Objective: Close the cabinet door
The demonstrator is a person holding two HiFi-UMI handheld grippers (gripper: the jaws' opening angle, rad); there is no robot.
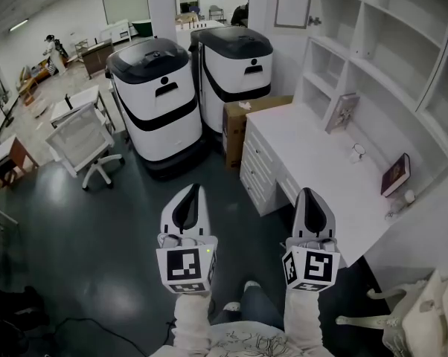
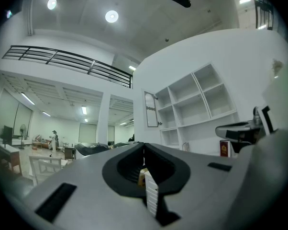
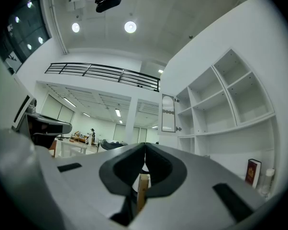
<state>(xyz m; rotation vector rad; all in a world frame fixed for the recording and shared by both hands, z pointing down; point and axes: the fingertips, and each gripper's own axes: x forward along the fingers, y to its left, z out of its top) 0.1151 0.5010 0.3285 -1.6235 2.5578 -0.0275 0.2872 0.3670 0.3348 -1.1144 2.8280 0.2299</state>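
The white cabinet door [image 1: 293, 2] stands open at the top of the head view, swung out from the upper left end of the white shelf unit [image 1: 388, 43], with a small knob [image 1: 313, 21] on its edge. It also shows as a narrow panel, the door [image 2: 151, 109] in the left gripper view and the door [image 3: 168, 114] in the right gripper view. Both grippers are held low and far short of it, side by side. My left gripper [image 1: 193, 190] [image 2: 144, 145] is shut and empty. My right gripper [image 1: 309, 193] [image 3: 145, 145] is shut and empty too.
A white desk [image 1: 306, 136] with drawers runs below the shelves, bearing a red book [image 1: 396, 175] and glasses [image 1: 358, 152]. Two big white-and-black machines [image 1: 153, 103] [image 1: 235, 65] and a cardboard box [image 1: 237, 121] stand ahead. An office chair [image 1: 82, 143] is at left.
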